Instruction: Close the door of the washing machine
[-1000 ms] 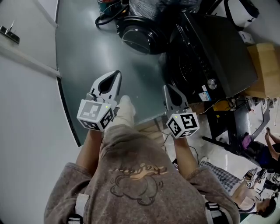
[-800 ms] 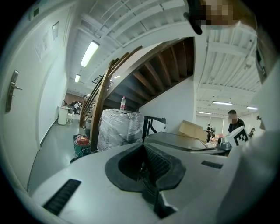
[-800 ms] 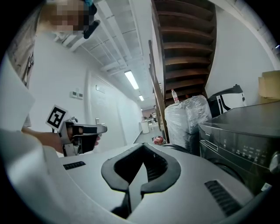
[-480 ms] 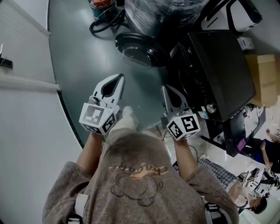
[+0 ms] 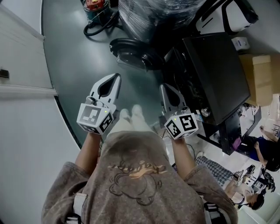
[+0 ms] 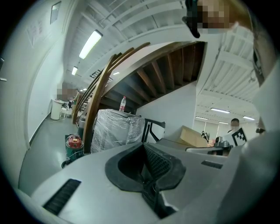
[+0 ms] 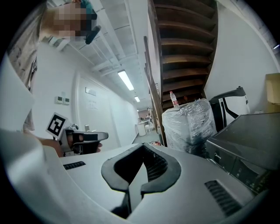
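A black washing machine stands at the right of the head view, and its round door hangs open toward the grey floor. My left gripper is held above the floor, short of the door, shut and empty. My right gripper is beside the machine's front, apart from it, also shut and empty. In the left gripper view the jaws meet with nothing between them. The right gripper view shows the jaws together, the machine at the right and the left gripper at the left.
A plastic-wrapped stack and a red-topped canister with a black hose stand beyond the door. A white wall runs along the left. A cardboard box sits right of the machine, and a seated person is at the lower right.
Both grippers and the person have come forward, so the open door and machine sit nearer. A second foot has drawn level with the first. Both grippers stay shut.
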### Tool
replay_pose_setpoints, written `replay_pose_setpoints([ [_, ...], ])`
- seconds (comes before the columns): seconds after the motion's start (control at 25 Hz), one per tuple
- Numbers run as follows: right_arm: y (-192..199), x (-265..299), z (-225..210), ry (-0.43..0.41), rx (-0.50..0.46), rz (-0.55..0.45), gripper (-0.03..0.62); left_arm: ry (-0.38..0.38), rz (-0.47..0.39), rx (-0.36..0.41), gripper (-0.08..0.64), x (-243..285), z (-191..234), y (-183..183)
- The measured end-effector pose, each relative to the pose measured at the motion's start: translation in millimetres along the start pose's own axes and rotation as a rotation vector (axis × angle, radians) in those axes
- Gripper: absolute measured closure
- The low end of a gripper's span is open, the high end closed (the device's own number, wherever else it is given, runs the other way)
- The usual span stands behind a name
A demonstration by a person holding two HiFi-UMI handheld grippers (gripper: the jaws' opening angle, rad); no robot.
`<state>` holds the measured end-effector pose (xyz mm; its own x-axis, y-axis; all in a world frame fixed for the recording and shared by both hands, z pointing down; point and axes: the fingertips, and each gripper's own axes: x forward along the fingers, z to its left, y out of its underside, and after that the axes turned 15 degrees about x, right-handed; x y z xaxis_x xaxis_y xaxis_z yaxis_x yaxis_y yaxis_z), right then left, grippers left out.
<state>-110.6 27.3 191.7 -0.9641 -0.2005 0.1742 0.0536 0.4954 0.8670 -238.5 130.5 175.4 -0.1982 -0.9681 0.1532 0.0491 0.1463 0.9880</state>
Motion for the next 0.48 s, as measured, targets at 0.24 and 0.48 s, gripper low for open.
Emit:
replay_pose_setpoints([
  [0.24, -11, 13, -20, -0.003, -0.008, -0.012, 0.601, 0.031, -0.021, 0.001, 0.558, 28, 2, -12],
  [0.48, -19, 35, -36, -0.043, 0.008, 0.003, 0.600, 0.051, -0.009, 0.012, 0.468, 58, 10, -14],
])
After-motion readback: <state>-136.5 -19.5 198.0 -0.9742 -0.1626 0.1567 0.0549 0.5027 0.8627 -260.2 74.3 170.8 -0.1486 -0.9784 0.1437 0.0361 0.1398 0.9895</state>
